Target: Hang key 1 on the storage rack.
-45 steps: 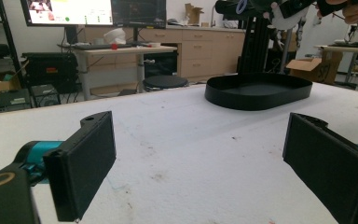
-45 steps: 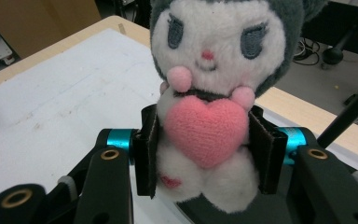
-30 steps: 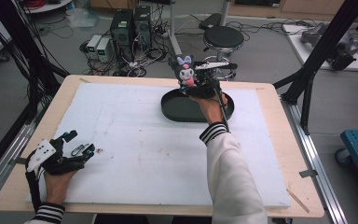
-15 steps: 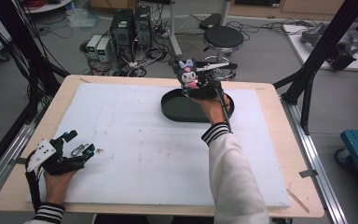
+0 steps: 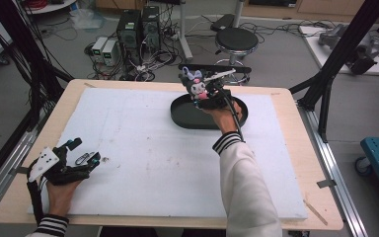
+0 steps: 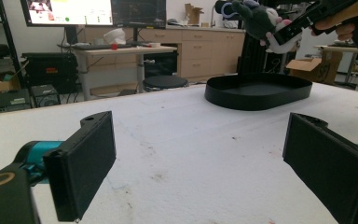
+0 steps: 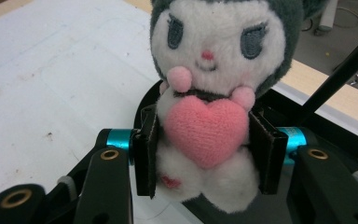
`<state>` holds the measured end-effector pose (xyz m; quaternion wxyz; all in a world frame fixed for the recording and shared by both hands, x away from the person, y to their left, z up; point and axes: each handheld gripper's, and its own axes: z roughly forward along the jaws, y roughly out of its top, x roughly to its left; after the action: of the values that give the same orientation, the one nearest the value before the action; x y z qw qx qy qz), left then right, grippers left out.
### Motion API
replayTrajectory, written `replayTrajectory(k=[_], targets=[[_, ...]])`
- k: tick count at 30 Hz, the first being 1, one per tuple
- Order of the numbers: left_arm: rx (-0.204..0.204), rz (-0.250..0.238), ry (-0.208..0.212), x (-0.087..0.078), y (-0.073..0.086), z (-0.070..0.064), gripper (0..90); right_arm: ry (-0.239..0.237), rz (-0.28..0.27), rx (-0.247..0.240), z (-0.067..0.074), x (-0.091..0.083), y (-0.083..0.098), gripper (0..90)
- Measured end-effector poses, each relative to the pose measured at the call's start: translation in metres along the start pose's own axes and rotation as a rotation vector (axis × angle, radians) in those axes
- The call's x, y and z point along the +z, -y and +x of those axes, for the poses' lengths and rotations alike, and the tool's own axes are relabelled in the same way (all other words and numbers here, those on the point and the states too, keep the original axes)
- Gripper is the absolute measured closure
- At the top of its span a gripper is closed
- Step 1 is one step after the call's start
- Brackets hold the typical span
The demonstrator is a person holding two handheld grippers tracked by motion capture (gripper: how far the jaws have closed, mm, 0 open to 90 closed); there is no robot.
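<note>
Right gripper (image 5: pixel 205 94) raised at the far side of the table, above the far-left part of the black oval tray (image 5: pixel 185 117), clamped on the body of a plush toy (image 5: pixel 196 85). From the right gripper view, both black pads pressed into the plush toy (image 7: pixel 214 116) at its sides, level with the pink heart (image 7: pixel 207 130) held at its chest; white face, grey hood and grey stitched eyes turned toward the camera, feet hanging below the jaws, tray rim (image 7: pixel 144 109) dark behind and beneath. Toy upright, clear of the tray floor, not resting on anything. Left gripper (image 5: pixel 86 162) low at the near-left corner of the white foam board (image 5: pixel 143 163), well apart from the tray, held in the left hand (image 5: pixel 61 190). From the left gripper view, jaws released and spread wide, nothing between the pads, bare speckled board (image 6: pixel 191 154) under them; farther off, the tray (image 6: pixel 256 91) on the board and, above it at upper right, the other gripper (image 6: pixel 303 25) with the plush toy (image 6: pixel 261 18) in its grasp. Right sleeve (image 5: pixel 246 177) white with a dark striped cuff, stretched from the near edge toward the tray.
</note>
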<state>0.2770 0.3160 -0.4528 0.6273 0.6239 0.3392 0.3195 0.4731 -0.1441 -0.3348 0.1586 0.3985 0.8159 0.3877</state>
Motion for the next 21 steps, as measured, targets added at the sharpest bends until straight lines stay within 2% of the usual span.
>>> replayTrajectory(k=[13,21], targets=[[0.001,-0.001,0.000,0.000,0.000,0.000,9.8,0.009,0.057,-0.010,0.001,0.019,0.003,52.4],[0.002,0.001,0.001,0.000,0.000,0.000,9.8,0.011,0.049,0.006,-0.005,0.028,0.005,52.3]])
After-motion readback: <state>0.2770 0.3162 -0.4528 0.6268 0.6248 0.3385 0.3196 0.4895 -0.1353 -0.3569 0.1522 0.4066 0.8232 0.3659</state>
